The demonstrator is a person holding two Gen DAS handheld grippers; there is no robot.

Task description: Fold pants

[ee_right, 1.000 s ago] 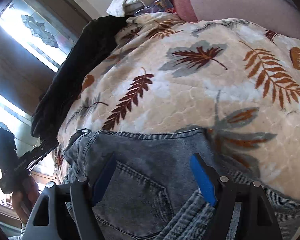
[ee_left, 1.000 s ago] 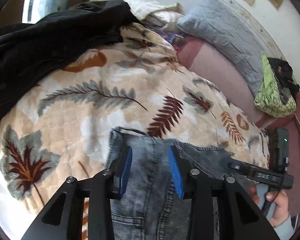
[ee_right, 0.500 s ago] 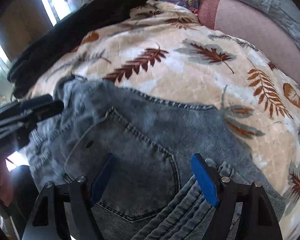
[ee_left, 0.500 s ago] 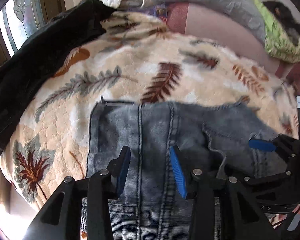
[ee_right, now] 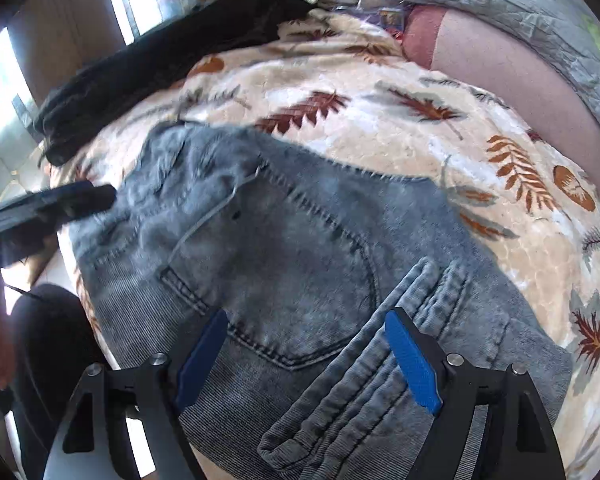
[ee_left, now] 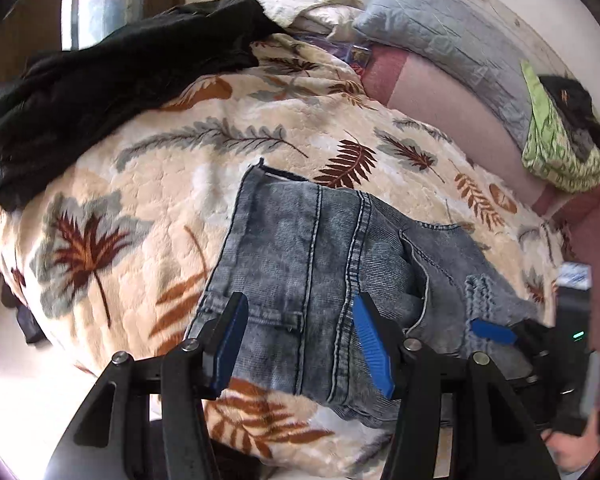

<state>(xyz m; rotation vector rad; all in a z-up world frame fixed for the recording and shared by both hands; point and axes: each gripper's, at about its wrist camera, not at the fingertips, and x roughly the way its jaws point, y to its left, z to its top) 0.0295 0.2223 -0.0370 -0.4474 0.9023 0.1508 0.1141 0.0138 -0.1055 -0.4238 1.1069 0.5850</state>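
The left tool (ee_left: 300, 336) is a black frame of angular struts with triangular cut-outs, joined by round silver screw heads. Each finger carries a long, finely ribbed blue pad (ee_left: 369, 344). The right tool (ee_right: 307, 356) has the same build: black struts, silver screws, blue pads (ee_right: 411, 364) on black backing. Seen from the left wrist, the right tool's body (ee_left: 571, 344) is a black block with a small green light. A hand (ee_left: 567, 448) shows below it

jeans (ee_right: 300, 248) btm edge cut off | left gripper (ee_right: 48, 208) blurred
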